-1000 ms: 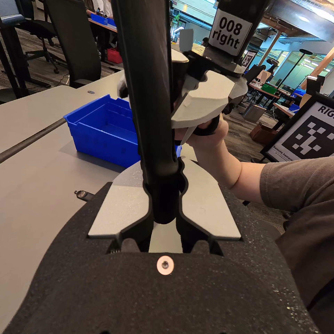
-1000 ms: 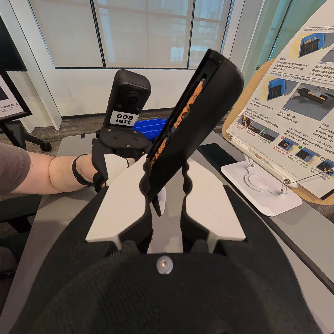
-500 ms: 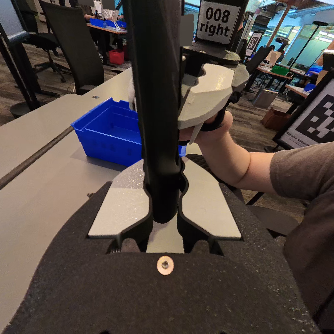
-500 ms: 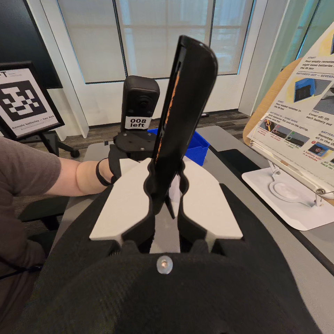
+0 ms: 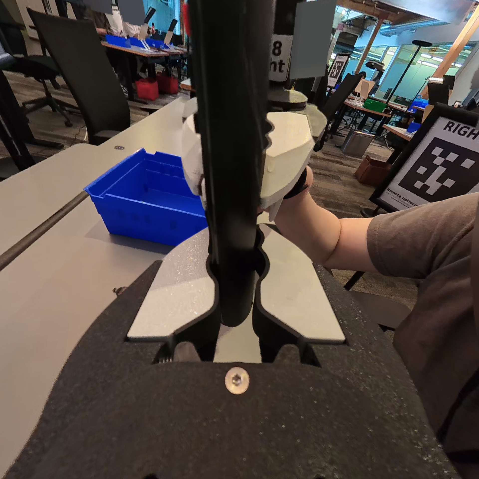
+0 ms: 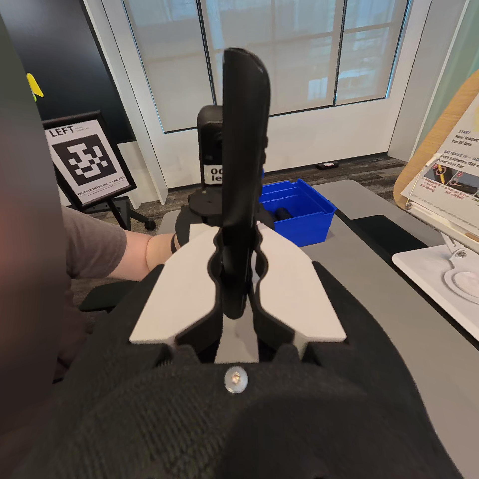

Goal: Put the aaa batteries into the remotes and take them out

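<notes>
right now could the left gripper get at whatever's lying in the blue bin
Probably not as things stand: the left gripper is shut on the remote, which the right gripper also clamps. The blue bin sits open-topped nearby, a dark item inside.

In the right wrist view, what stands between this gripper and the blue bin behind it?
The black remote, upright in the right gripper, whose jaws are shut on it, hides the blue bin's left part. Behind the remote, the left gripper is there too.
</notes>
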The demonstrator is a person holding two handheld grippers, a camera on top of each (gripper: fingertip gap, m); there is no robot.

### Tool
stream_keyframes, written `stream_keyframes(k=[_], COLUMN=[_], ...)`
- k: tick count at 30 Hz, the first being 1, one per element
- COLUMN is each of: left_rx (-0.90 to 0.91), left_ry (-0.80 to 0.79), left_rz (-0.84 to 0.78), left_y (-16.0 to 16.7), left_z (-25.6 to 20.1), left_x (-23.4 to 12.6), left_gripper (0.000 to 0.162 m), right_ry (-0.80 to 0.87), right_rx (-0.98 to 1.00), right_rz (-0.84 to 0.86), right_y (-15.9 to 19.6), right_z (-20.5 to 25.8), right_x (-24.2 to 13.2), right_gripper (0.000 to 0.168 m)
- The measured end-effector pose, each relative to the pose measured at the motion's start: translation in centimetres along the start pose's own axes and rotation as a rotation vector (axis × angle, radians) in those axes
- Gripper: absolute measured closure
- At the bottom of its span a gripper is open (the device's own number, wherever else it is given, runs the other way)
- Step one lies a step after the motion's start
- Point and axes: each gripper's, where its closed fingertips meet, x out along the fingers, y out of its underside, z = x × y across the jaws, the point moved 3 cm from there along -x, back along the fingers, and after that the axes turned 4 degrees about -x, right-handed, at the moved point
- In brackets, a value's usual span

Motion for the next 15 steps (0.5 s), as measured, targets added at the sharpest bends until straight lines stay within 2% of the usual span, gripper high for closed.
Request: stream_keyframes(k=[7, 15], left_rx=[-0.081, -0.081], left_ry=[-0.036, -0.074], left_rz=[0.041, 0.086], left_y=[0.9, 1.4], left_z=[1.0, 1.4], left_x=[0.5, 0.5], left_gripper=[0.137, 0.137], right_ry=[0.221, 0.246], right_rx=[-0.277, -0.280], right_rz=[0.156, 0.222], right_y=[0.9, 1.4], right_z=[-1.1, -1.4], right_x=[-0.6, -0.5], right_gripper=[0.133, 0.130])
